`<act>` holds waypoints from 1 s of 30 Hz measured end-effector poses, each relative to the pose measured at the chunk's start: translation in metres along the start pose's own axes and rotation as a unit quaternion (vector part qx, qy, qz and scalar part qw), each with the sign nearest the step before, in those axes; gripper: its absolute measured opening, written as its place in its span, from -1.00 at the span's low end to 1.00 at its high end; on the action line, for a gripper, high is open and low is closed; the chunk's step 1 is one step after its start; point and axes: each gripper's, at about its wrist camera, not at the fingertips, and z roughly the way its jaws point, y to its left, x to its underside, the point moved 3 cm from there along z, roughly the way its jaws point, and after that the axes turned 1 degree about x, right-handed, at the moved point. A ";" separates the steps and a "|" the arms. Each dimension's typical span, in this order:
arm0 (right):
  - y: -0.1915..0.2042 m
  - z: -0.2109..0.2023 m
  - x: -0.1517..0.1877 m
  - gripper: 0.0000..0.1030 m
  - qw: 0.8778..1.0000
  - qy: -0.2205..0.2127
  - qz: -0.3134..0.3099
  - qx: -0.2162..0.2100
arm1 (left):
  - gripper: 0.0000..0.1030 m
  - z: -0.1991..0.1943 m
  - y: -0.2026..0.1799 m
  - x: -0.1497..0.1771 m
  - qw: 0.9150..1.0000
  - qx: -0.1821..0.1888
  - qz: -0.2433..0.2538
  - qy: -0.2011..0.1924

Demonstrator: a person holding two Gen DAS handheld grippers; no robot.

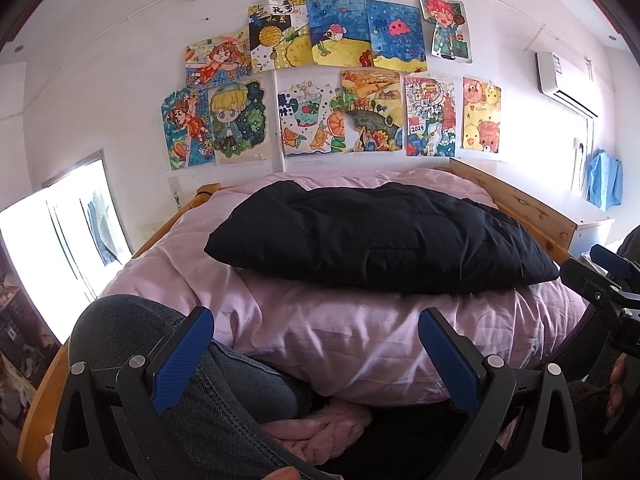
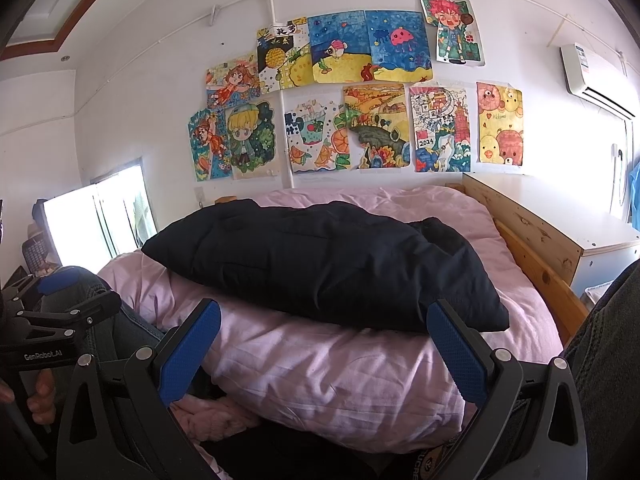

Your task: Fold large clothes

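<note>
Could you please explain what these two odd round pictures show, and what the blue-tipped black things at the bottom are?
Those are tools, not a robot: a person holds one two-finger clamp in each hand, and a wide-angle camera on each looks forward along its fingers. One picture comes from the left hand-held gripper, the other from the right hand-held gripper. Both stand open and hold nothing. Ahead is a wooden bed with a bulky pink duvet, and a black padded coat lies on top, already in a compact bundle. Children's drawings hang on the wall. The person's jeans-clad knee shows beside the left tool.
</note>
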 end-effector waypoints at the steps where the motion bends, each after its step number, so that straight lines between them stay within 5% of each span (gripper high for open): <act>1: 0.000 0.000 0.000 0.97 1.000 0.000 0.000 0.000 | 1.00 0.000 0.001 0.000 1.000 -0.001 0.001 -0.001; 30: 0.006 0.000 0.003 0.97 1.000 0.002 0.003 0.002 | 1.00 -0.001 -0.008 0.000 1.000 -0.002 0.006 0.000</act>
